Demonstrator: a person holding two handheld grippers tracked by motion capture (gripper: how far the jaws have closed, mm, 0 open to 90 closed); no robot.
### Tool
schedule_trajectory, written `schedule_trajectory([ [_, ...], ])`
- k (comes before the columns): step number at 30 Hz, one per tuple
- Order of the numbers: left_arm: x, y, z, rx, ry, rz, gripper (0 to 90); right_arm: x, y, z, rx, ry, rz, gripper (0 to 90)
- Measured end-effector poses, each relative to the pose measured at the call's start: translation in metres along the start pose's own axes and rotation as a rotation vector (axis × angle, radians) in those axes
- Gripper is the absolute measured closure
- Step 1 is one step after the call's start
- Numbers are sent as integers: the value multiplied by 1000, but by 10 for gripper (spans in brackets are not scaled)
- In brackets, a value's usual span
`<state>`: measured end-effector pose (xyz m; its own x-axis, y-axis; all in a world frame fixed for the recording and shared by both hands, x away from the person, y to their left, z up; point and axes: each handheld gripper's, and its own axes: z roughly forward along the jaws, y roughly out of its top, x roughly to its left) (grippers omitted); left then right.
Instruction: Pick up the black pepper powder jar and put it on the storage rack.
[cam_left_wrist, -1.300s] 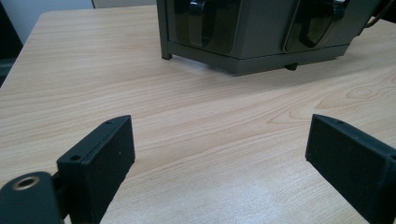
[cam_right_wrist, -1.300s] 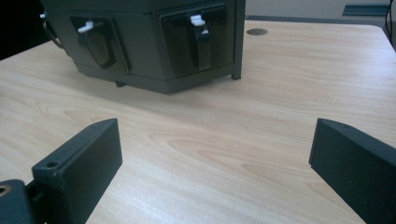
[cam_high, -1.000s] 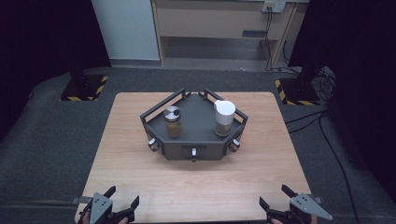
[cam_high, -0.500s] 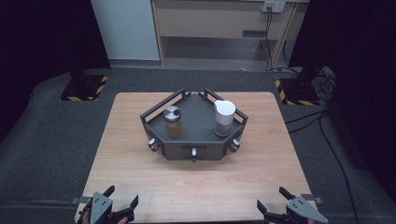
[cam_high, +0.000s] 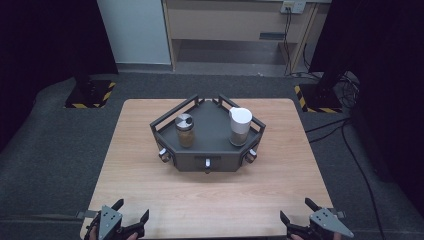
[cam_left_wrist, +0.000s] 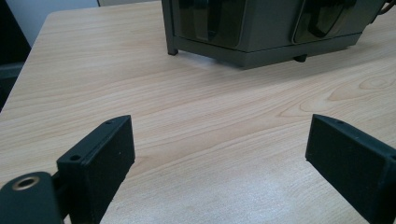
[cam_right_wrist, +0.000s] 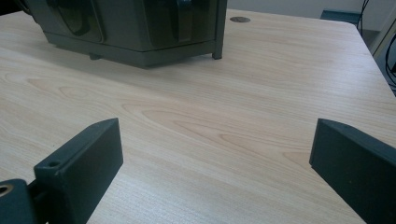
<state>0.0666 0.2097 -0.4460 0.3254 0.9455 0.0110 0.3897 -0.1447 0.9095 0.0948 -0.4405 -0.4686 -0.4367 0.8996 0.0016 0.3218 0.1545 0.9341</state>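
**Both grippers parked at the near edge, nothing picked up**

Left gripper (cam_high: 131, 216) sits at the near left corner of the wooden table (cam_high: 150, 190) with its jaws spread wide and just bare wood between them. Right gripper (cam_high: 299, 216) is the same deal at the near right corner, jaws apart and holding nothing. Both point toward the far side. Well away from them, around the middle of the table, there's a dark angular rack (cam_high: 207, 160) with knobs along its front. On top of it, a glass jar (cam_high: 184, 131) with brownish contents stands to the left, and a white canister (cam_high: 240, 126) stands upright to the right, the two apart from each other.
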Motion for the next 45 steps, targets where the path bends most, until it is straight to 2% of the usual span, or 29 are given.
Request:
schedule_trajectory([
  [14, 0, 0, -2, 10, 9, 5, 68, 1, 1, 6, -1, 19, -9, 28],
  [22, 3, 0, 0, 17, 9, 7, 67, 1, 1, 5, -8, 13, -5, 27],
  [31, -5, 5, 5, 12, -14, 19, 67, 0, -2, 2, -3, 13, -11, 27],
  [32, -8, 7, 8, 6, -20, 31, 67, 1, -3, -1, -4, 12, -18, 28],
  [38, -11, 8, 12, 23, -31, 59, 67, -1, -5, -7, -12, 0, 7, 26],
  [45, -9, 7, 9, 11, -26, 49, 67, 4, -3, -8, -7, 1, -8, 28],
])
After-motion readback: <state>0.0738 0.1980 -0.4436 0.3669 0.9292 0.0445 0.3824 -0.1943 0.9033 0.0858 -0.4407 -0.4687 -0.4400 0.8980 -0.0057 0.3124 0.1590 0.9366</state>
